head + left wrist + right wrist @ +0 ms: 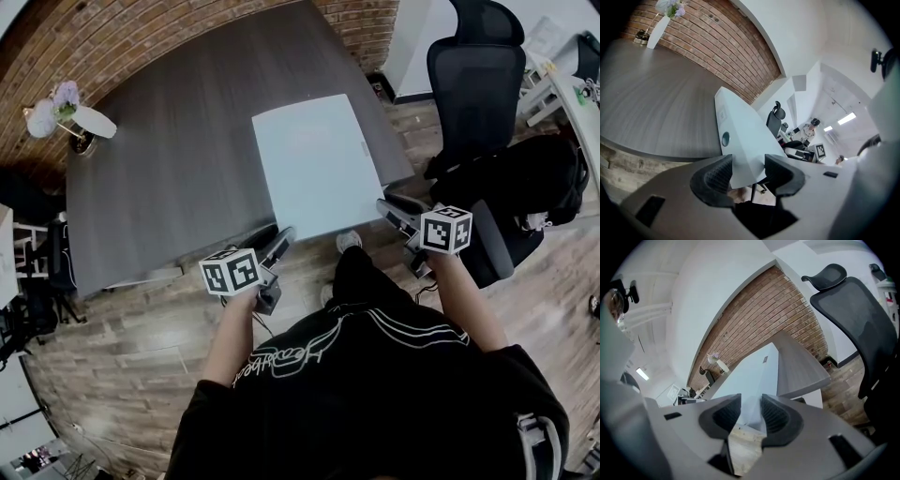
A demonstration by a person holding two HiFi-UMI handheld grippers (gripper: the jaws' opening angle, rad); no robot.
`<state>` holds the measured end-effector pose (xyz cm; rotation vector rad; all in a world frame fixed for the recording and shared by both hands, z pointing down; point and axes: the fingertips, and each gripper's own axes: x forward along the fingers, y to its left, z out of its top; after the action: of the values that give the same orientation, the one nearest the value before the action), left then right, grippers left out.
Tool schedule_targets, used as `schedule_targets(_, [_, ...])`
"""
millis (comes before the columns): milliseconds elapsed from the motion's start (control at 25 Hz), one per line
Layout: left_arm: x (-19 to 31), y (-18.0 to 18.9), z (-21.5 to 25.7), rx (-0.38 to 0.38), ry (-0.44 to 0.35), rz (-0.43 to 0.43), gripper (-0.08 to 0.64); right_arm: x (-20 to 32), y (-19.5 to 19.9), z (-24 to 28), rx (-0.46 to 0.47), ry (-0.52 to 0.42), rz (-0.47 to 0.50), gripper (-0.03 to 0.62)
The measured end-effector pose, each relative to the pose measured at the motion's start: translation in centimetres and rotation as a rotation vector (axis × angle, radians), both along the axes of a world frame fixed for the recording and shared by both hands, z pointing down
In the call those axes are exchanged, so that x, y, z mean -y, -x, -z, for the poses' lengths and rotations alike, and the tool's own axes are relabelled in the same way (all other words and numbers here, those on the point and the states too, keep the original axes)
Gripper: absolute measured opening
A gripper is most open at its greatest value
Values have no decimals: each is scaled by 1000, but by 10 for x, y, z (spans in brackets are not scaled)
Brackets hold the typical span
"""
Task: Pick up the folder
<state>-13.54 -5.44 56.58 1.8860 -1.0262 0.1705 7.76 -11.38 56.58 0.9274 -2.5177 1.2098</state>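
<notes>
Pale folder, left gripper, right gripper clamping near corners, angled down.

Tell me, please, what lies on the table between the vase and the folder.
Nothing does. The head view shows only bare dark tabletop between the vase and the folder, and the left gripper view shows the same bare stretch.

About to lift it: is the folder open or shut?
Shut. The folder lies as one pale blue slab on the table, covers together, no pages showing in any view.
</notes>
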Motion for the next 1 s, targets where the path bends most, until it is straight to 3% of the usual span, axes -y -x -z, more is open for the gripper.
schedule_targets(120, [-2,3,-2,-42,7,-4,224,-3,3,2,77,31,7,187])
schedule_targets(320, [-6,0,-9,-113,30,-41,302,-1,6,-2,135,57,46,240])
schedule_targets(440, [-9,-4,-12,-163,36,-61,330,-5,8,-10,206,120,75,253])
schedule_targets(680, [-3,-8,-16,-224,66,-87,337,-4,12,-26,241,207,91,262])
schedule_targets(1000, [-2,-15,-23,-260,103,-158,336,-2,17,-23,300,219,117,264])
